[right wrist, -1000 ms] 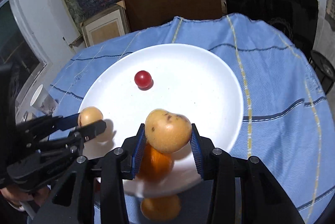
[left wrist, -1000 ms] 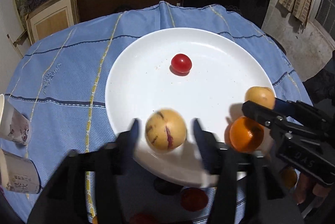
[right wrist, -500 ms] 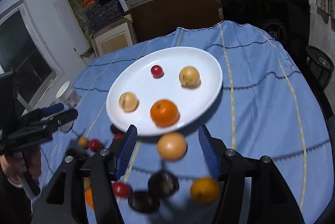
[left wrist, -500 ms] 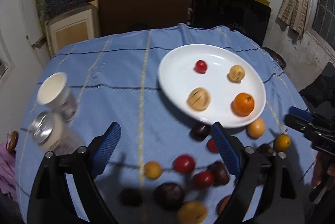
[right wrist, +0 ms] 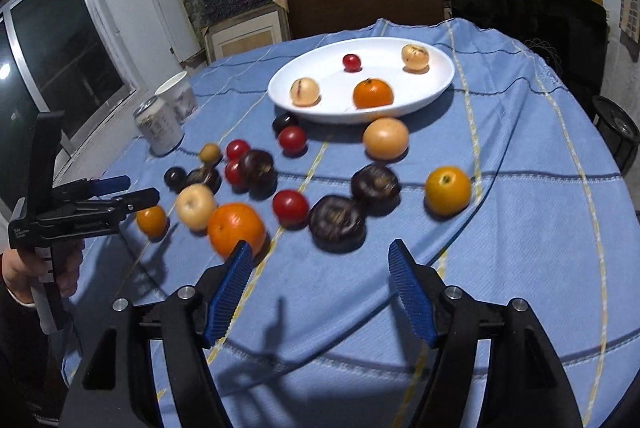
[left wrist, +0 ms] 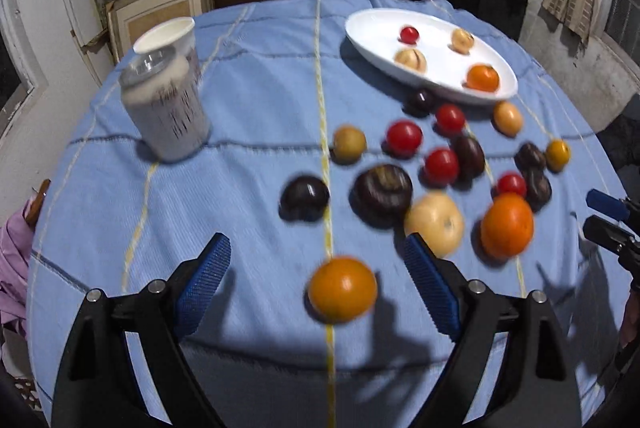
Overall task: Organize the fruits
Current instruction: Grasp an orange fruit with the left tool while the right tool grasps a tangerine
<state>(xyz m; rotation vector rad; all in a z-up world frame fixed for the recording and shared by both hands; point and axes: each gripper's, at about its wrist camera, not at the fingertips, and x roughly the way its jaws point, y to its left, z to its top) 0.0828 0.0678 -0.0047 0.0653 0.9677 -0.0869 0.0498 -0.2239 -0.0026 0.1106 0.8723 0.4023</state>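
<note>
Markings on the can (left wrist: 166, 108) are too blurred to read.

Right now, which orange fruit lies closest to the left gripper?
The orange lying alone on the cloth just ahead of the open left gripper, between its pads; the other oranges lie farther off.

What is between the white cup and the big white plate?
Only bare blue tablecloth with a yellow stripe lies between the white cup and the white plate, seen in the left wrist view.
</note>
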